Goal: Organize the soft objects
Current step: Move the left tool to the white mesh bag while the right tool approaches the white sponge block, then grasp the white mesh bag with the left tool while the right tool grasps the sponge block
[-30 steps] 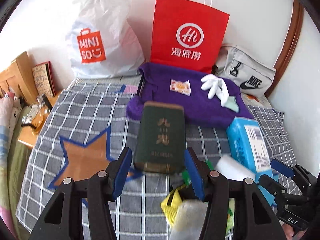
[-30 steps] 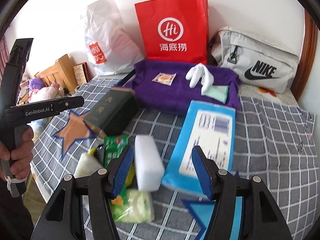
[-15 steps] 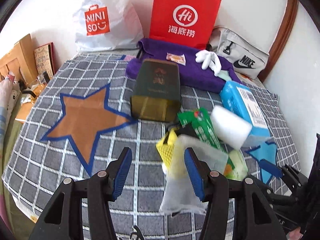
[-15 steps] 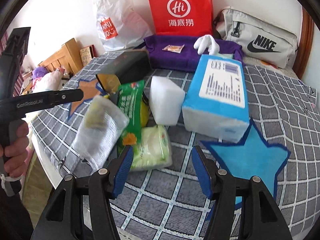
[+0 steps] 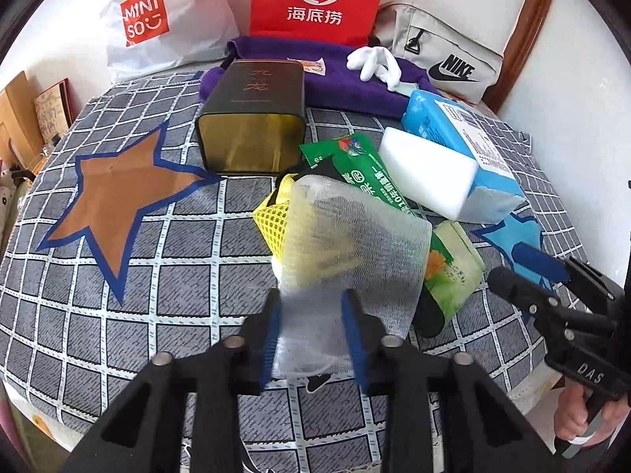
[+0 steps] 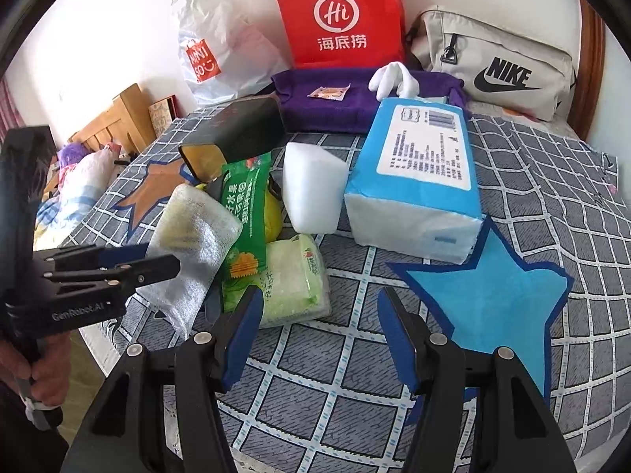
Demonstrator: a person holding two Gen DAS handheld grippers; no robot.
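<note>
A white gauze mesh pouch [image 5: 351,244] lies on a pile of soft things on the checked bedspread [image 5: 118,315]. My left gripper [image 5: 313,335] has its fingers closed in on the pouch's near end; it also shows in the right wrist view [image 6: 157,260] against the pouch [image 6: 193,244]. The pile holds a yellow net sponge [image 5: 272,220], a green packet [image 5: 363,173], a pale green wipes pack [image 6: 292,283], a white foam block [image 6: 313,193] and a blue tissue pack [image 6: 418,173]. My right gripper [image 6: 319,335] is open and empty above the bedspread, near the wipes pack.
A dark green tin [image 5: 252,118] lies open-ended behind the pile. A purple towel [image 5: 339,86] with a white glove [image 5: 374,63], a red paper bag [image 5: 319,0], a white Miniso bag [image 5: 157,27] and a grey Nike bag [image 5: 441,59] stand at the back. Star patches mark the bedspread: brown [image 5: 114,197], blue [image 6: 489,295].
Both grippers pulled back toward the bed's near edge. My left gripper then moved in and narrowed its fingers onto the gauze pouch's near end. The right gripper stayed open.
</note>
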